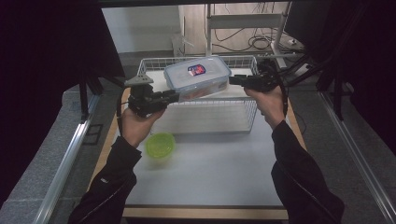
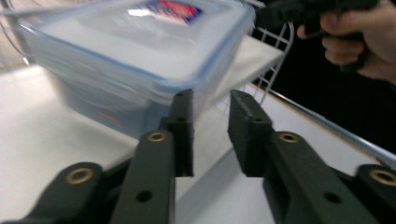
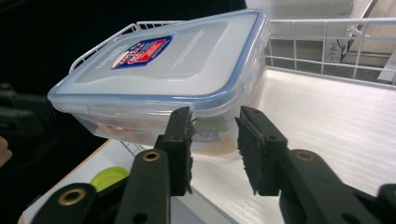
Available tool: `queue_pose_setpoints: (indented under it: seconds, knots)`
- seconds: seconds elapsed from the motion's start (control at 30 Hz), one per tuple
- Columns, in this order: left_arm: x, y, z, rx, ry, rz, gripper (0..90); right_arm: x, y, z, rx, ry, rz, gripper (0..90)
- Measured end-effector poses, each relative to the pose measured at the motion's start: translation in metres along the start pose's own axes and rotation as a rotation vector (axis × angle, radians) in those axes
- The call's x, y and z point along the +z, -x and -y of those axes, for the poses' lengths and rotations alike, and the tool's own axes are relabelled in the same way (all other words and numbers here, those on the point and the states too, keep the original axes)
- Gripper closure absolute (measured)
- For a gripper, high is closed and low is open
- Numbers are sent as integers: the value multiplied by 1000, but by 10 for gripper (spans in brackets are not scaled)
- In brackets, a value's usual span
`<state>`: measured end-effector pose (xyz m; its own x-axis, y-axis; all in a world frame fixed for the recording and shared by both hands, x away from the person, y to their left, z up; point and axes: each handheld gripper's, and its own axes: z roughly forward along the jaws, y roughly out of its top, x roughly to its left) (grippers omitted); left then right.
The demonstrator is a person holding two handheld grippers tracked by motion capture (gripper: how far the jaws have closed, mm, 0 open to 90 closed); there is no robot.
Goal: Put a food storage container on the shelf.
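Container (image 1: 197, 77) up at centre frame in the high view, a clear lidded box with a blue seal and a red-and-blue label, tilted over the back half of the white wire basket (image 1: 210, 126). It's flanked on both ends: left gripper (image 1: 172, 96) at its lower-left corner, right gripper (image 1: 232, 80) at its right end. In the left gripper view the two black jaws stand apart with bare gap between the pads, and the box's near corner (image 2: 130, 51) sits just past the tip of the left-hand jaw, touching or nearly so. Same story in the right gripper view: jaws parted, nothing pinched, the box (image 3: 163, 70) hanging just beyond the tips, its underside clear of the basket floor. So neither tool is clamped on it. Whether the box is braced between the two tools or propped on the wire rim, I can't tell. Best play, as I see it: keep both ends level with each other and press evenly, because that tilt invites a slide toward the low left side. Get a jaw under the lid's lip on each end before lifting or lowering. Bring it down flat inside the wire walls, and mind the green bowl (image 1: 160, 144) sitting below the left hand on the table (image 1: 210, 172).
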<state>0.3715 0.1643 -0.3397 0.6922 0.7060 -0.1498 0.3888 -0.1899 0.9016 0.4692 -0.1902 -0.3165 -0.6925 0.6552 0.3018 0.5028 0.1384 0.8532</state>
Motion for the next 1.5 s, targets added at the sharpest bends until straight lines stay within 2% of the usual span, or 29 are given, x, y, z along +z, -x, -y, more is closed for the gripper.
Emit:
queue_pose_setpoints:
  seconds: [0.07,0.1,0.2,0.4,0.43,0.47,0.57,0.63,0.67,0.7,0.8,0.9,0.93,0.97,1.0,1.03,1.07,1.1,1.13,1.5]
  knots:
    - [7,-1,1,3,-12,-20,783,1,0,2,1,-6,-8,669]
    - [10,-3,0,-5,-10,-19,783,1,0,2,1,-6,-8,669]
    - [15,-8,-3,-13,-9,-58,780,1,-2,5,-10,-16,-13,677]
    - [22,-28,-6,-60,-27,-112,778,3,-3,9,-16,-22,-25,679]
    - [22,-28,-6,-60,-27,-112,777,3,-3,9,-16,-22,-25,679]
    - [25,-34,-9,-74,-31,-131,772,5,-4,10,-21,-27,-29,679]
    - [27,-38,-10,-82,-31,-141,771,7,-6,11,-28,-33,-28,679]
    - [27,-40,-11,-93,-22,-130,768,8,-9,12,-41,-41,-23,679]
    - [25,-34,-10,-77,-13,-109,762,9,-11,13,-55,-46,-23,677]
    - [25,-34,-10,-77,-13,-109,750,9,-13,14,-63,-47,-24,673]
    - [19,-20,-2,-23,-20,-93,667,7,-17,18,-85,-43,-24,644]
    - [16,-14,5,-11,-20,-80,552,5,-20,22,-92,-38,-29,608]
    - [13,-12,9,-3,-28,-79,513,4,-23,28,-104,-37,-32,566]
    - [12,-9,13,0,-26,-78,513,4,-23,28,-104,-37,-32,566]
    - [9,-7,16,10,-25,-72,439,2,-27,34,-122,-42,-34,522]
    - [8,-6,19,14,-26,-69,439,2,-27,34,-122,-42,-34,522]
    - [5,-4,24,23,-29,-72,376,0,-30,41,-140,-47,-26,478]
    - [4,-2,26,28,-30,-75,376,0,-30,41,-140,-47,-26,478]
    - [1,0,31,35,-32,-72,321,-3,-33,48,-154,-52,-20,441]
    - [-11,18,75,44,-49,-47,189,-15,-47,86,-203,-84,-20,285]
